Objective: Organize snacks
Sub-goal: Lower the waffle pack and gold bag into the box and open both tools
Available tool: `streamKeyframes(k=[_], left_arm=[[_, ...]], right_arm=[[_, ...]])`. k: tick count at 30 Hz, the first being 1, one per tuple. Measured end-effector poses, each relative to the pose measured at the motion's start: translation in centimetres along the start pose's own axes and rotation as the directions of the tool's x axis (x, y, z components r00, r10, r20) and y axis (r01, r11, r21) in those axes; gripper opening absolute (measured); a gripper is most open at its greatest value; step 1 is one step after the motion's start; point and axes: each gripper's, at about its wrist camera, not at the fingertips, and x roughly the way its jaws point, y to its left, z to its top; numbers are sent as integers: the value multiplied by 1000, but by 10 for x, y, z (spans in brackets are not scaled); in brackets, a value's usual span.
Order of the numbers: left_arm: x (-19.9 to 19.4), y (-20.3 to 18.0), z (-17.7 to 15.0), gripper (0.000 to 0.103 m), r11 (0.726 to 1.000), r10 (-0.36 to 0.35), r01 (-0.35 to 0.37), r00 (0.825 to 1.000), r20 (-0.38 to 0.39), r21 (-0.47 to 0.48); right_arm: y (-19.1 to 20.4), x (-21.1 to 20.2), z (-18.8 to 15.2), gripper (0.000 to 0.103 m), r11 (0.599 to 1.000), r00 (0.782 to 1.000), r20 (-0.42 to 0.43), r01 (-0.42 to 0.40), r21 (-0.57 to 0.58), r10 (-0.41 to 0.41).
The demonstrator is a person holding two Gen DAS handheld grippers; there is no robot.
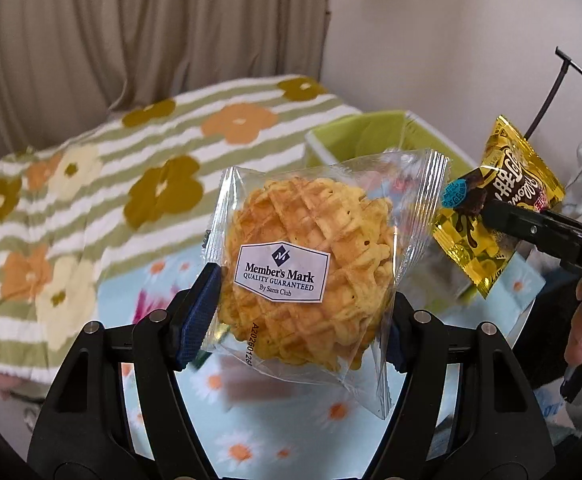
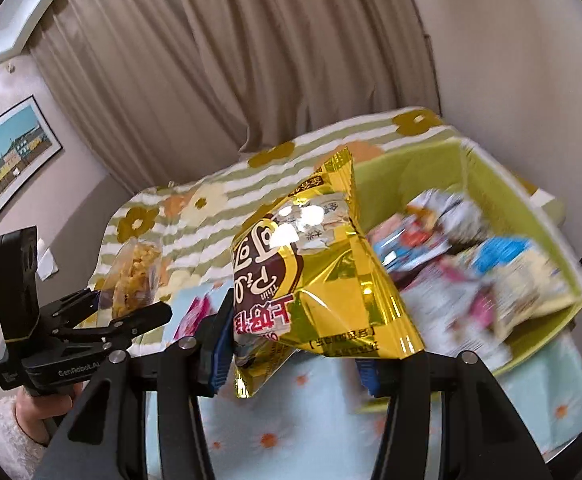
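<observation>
My left gripper [image 1: 299, 320] is shut on a clear-wrapped waffle [image 1: 303, 264] with a white Member's Mark label, held up above the table. My right gripper [image 2: 291, 360] is shut on the lower part of a gold foil snack packet [image 2: 323, 276] with a brown logo. In the left wrist view that gold packet [image 1: 495, 208] hangs at the right, pinched by the right gripper [image 1: 487, 210]. In the right wrist view the left gripper [image 2: 131, 304] is at the left with the waffle [image 2: 135, 276] upright in it. A green bin [image 2: 487, 176] holding several snack packs stands behind the gold packet.
The green bin [image 1: 371, 132] stands on a table with a pale blue daisy cloth [image 1: 291, 412]. Behind it lie a green-striped flower blanket [image 1: 111, 184] and beige curtains [image 1: 151, 20]. A framed picture [image 2: 11, 160] hangs on the left wall. A person's hand [image 2: 39, 408] grips the left handle.
</observation>
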Motion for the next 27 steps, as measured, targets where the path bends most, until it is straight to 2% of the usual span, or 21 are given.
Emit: streamKeyframes(k=[6,12,16,20,22,24,25,26,27], left_arm=[[31,-61,46,67,1000,-4,4,1000,3,0],[81,-116,82,67,999,-21,20,999,-35,-25],[112,-138,93,67,998,-31,26,996,-78,-60],[132,-147,96,68,997,-20,11,992,-123,-72],[140,-151,95,72,998,-12,2,989,-145,-64],[146,-155,96,86,999,-11,2,986,-168,-53],[148,-156,95,98,999,-17,8,985,-172,-49],[147,-158,95,103,999,-19,12,985,-169,-44],[145,-160,94,103,999,-16,10,985,-170,-35]], right_arm=[[-60,-18,39,47,999,999,25,23,-39,-22],[-127,-13,67,47,1000,1000,-3,-5,-23,5],[-160,-5,74,47,1000,999,-41,-18,-3,18],[-175,0,77,47,999,997,-63,-31,12,32],[-182,2,77,47,999,997,-71,-37,18,38],[-185,6,77,47,999,996,-77,-41,30,43],[-187,5,78,47,999,996,-79,-42,34,44],[-188,7,78,47,998,996,-81,-45,38,48],[-189,8,79,47,998,995,-84,-44,39,47]])
